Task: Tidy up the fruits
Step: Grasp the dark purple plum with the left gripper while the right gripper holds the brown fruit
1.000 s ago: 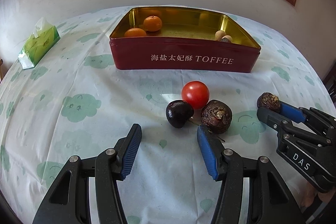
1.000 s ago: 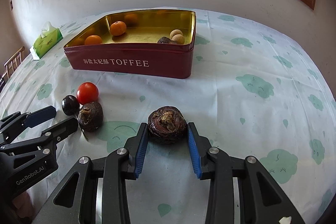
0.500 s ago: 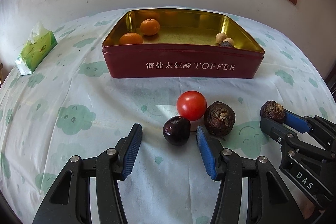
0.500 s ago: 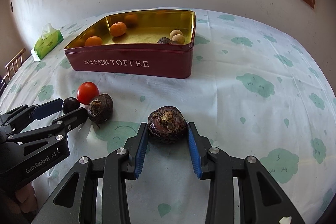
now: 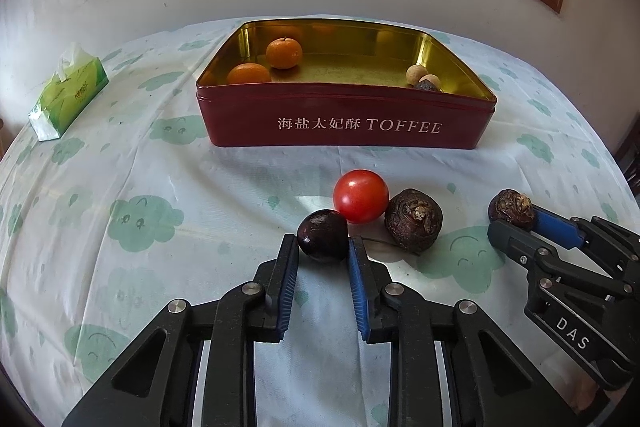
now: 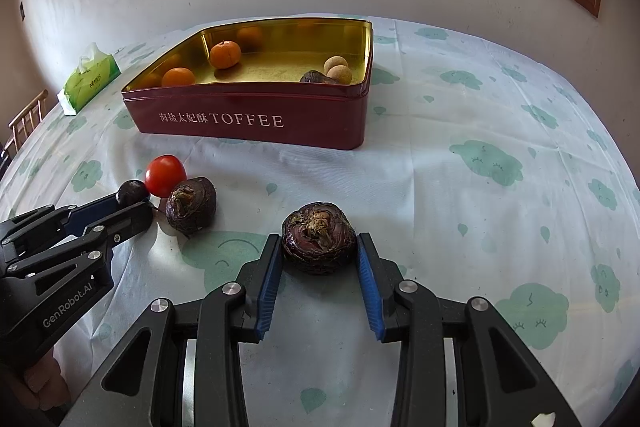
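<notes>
My left gripper is shut on a small dark plum that rests on the tablecloth. A red tomato touches the plum from behind, and a brown water chestnut lies just right of them. My right gripper is shut on a second, larger water chestnut, also on the cloth. Behind them stands the open red toffee tin. It holds two oranges on its left side, and two pale longans with a dark fruit on its right.
A green tissue pack lies at the far left of the table. A wooden chair shows past the table's left edge. A wall with a window runs behind the tin. A hand holds the left gripper.
The left gripper's jaws have come together from wide open onto the dark plum. The right gripper has kept still, holding its water chestnut.
</notes>
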A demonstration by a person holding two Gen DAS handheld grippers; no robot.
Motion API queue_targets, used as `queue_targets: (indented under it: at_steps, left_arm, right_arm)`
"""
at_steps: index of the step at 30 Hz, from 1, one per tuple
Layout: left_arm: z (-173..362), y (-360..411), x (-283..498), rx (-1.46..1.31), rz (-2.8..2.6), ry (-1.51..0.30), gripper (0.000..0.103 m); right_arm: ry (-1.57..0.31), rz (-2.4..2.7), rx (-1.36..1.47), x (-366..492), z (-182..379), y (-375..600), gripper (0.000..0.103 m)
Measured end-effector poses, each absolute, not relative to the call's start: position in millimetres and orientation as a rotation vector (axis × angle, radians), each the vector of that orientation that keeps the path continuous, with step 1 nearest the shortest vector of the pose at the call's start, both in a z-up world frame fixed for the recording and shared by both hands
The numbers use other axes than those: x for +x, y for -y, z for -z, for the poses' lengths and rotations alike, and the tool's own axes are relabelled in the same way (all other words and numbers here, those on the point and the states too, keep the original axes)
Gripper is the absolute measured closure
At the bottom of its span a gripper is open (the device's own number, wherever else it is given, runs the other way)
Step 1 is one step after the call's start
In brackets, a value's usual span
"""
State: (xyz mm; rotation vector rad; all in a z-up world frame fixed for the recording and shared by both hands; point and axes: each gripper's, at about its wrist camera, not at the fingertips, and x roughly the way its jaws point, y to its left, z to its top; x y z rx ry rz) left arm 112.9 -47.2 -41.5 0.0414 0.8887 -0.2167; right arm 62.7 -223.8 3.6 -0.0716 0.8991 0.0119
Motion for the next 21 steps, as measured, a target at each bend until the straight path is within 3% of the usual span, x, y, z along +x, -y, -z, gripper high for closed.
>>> queue_targets:
  at_steps: [21]
  left_arm:
    - [36.3, 41.4, 105.3, 0.031, 0.206, -0.877, 0.078]
  right_arm:
    - [-0.899, -0.009, -0.079, 63.6, -3.1, 224.6, 0.069]
